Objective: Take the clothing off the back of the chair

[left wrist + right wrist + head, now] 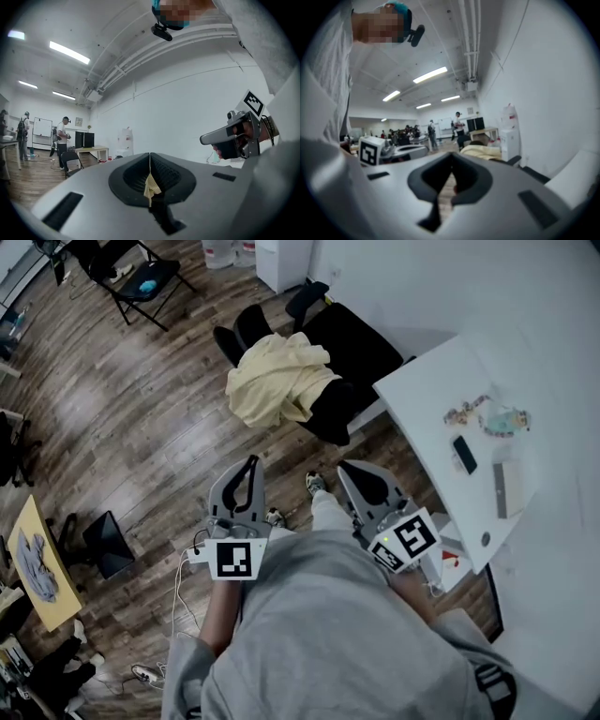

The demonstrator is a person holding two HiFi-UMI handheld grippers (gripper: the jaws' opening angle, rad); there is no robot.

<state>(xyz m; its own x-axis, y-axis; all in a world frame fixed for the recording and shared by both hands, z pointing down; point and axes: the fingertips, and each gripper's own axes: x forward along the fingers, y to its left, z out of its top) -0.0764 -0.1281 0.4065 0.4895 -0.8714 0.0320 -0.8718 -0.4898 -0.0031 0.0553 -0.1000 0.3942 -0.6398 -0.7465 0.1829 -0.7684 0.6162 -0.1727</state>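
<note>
Both your left gripper (251, 462) and right gripper (343, 468): fingers closed, empty. Yellow clothing (277, 379) hides most of the chair (354, 345) back.

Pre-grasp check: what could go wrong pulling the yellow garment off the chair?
The left gripper and right gripper are shut, short of the yellow garment; unopened, they'd likely push it. It drapes over the black office chair; a tug may swivel it. The white table corner is close; right gripper could clip it.

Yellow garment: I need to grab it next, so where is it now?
In the head view, the yellow garment lies draped over the back of the black office chair, upper centre, just left of the white table.
</note>
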